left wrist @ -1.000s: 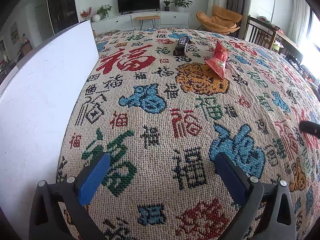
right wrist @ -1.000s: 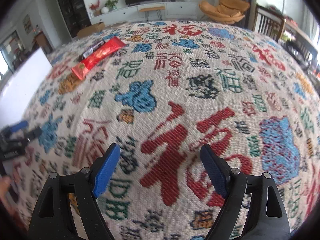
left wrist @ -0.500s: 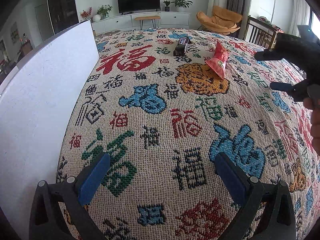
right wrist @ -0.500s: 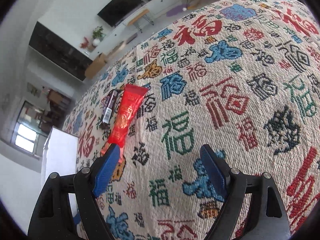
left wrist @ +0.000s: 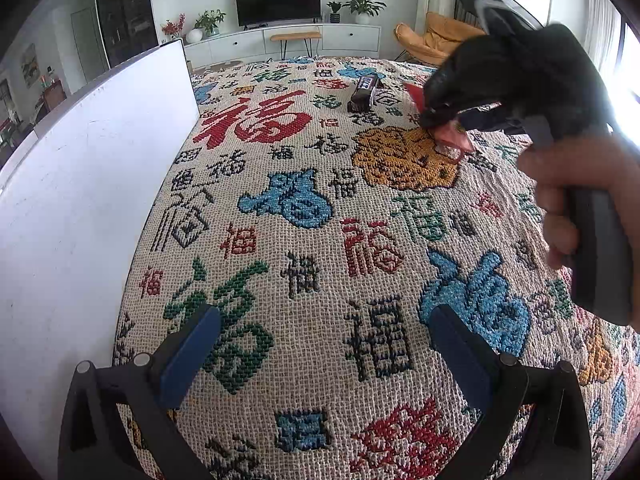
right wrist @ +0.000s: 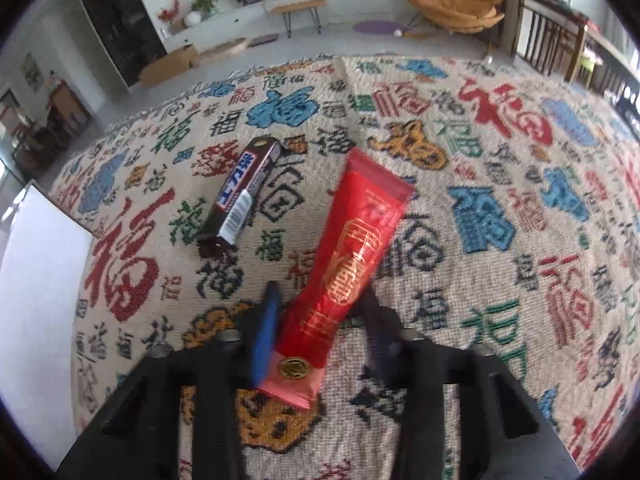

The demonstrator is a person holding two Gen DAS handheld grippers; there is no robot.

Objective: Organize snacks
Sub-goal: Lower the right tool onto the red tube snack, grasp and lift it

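A long red snack packet (right wrist: pixel 348 256) lies on the patterned cloth, its near end between my right gripper's (right wrist: pixel 320 308) fingers. The jaws have closed in on the packet's sides; blur hides whether they grip it. A dark chocolate bar (right wrist: pixel 240 192) lies just left of the packet, apart from it. In the left wrist view the right gripper (left wrist: pixel 444 116) hangs over the packet (left wrist: pixel 452 136), with the chocolate bar (left wrist: pixel 364 92) beyond. My left gripper (left wrist: pixel 320 344) is open and empty, low over the cloth near the front.
A white board (left wrist: pixel 80 184) stands along the cloth's left edge; it also shows in the right wrist view (right wrist: pixel 36 300). The person's hand (left wrist: pixel 580 200) holds the right gripper's handle. A TV cabinet (left wrist: pixel 280 40) and an orange chair (right wrist: pixel 452 4) stand beyond the cloth.
My right gripper has swung across to the far side and come down over the red packet, its jaws narrowing around it. My left gripper has not moved.
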